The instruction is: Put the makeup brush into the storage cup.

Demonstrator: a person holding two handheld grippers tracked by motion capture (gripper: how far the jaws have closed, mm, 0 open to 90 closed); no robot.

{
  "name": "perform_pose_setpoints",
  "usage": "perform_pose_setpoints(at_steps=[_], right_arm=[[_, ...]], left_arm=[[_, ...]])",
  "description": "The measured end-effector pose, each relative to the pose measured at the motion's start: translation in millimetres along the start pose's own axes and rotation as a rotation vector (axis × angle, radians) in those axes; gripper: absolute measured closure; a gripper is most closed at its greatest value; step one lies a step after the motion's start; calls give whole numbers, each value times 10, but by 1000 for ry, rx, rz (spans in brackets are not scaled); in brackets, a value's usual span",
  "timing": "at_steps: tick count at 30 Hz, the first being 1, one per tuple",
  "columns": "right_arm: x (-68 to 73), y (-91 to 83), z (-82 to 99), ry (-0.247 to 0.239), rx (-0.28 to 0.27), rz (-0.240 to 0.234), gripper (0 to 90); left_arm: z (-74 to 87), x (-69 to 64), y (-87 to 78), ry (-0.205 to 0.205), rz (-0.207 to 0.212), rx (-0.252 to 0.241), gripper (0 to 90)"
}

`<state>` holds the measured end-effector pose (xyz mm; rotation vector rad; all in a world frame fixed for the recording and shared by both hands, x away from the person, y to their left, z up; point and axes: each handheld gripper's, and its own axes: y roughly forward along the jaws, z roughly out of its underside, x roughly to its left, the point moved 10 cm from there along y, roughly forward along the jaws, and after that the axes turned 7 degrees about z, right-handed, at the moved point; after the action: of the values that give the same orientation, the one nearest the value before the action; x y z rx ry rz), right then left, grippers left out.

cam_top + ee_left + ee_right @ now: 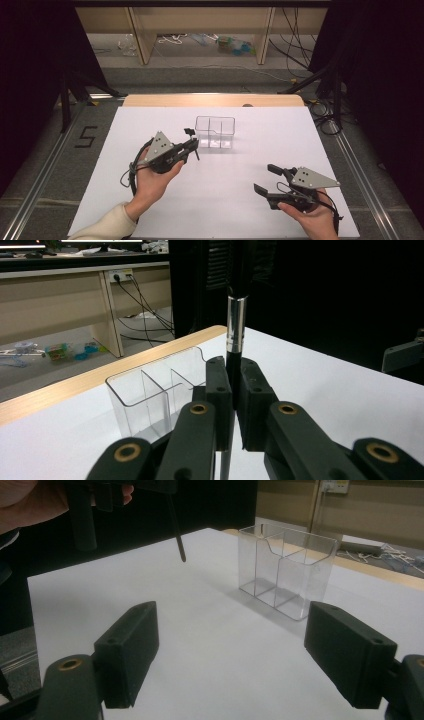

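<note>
Your left hand-held gripper is clamped tight on a slim black pen. The two matte black pads press its barrel from either side, and in the left gripper view a polished silver band rings the barrel just above them. The pen stands upright between the pads, and its thin dark lower end hangs above the white sheet without touching it.

Your right hand-held gripper is spread wide with nothing between its jaws. In the right gripper view its two blocky black pads stand well apart, each with small screw holes in its face and a brass-coloured pivot ring below.

One clear plastic organizer stands upright on the surface, just beside the tip of your left hand-held gripper and well apart from the right one. It is a smooth, see-through rectangular box with thin walls and a front wall cut lower with a curved step. Inner dividers split it into three compartments, and I see nothing lying in them.

The surface is covered by one smooth, matte white sheet; a pale wooden edge shows along its far side. Each hand-held gripper carries one grey three-cornered plate with small holes. On the floor at the left, black tape forms the digit "5".
</note>
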<state>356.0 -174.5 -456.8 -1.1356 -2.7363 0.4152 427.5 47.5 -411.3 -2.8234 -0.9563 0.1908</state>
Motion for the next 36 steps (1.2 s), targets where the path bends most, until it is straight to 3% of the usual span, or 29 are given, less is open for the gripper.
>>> perform_pose_setpoints(at_steps=[9, 13, 14, 15, 20, 36], right_arm=[[-23, 21, -14, -17, -23, 12, 228], [-5, 8, 8, -1, 2, 2, 228], [-28, 19, -7, -24, -16, 9, 228], [-2, 14, 9, 4, -1, 0, 228], [-22, 24, -3, -24, -16, 8, 229], [-14, 39, -5, -17, -25, 2, 228]], left_arm=[[-27, 52, 62, 4, -8, 0, 849], [-38, 66, 89, 3, -11, -1, 850], [-39, 68, 97, 1, -10, -1, 849], [-38, 73, 102, 5, -10, 1, 849], [-47, 86, 122, 3, -11, 0, 850], [-82, 147, 168, 13, -24, -1, 850]])
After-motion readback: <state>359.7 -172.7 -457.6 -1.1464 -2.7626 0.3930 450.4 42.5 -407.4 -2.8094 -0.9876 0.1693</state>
